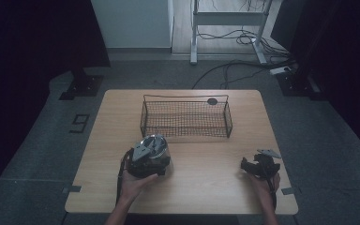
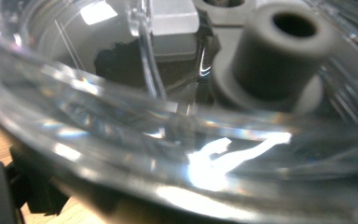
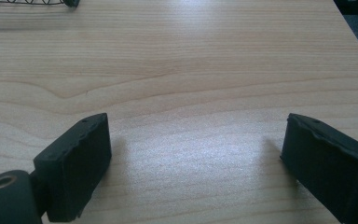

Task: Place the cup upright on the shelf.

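On the pale wooden bench (image 1: 201,187), in front of the empty black wire basket (image 1: 186,118), the left gripper (image 1: 143,161) carries a clear plastic jar with grey lid (image 1: 153,149), seemingly bound for that basket, though its grip is hidden, while the right gripper (image 3: 193,158) rests wide apart, holding nothing

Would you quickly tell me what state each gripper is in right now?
Left gripper: against a clear container; open or shut cannot be told.
Right gripper: open, holding nothing, over the table.
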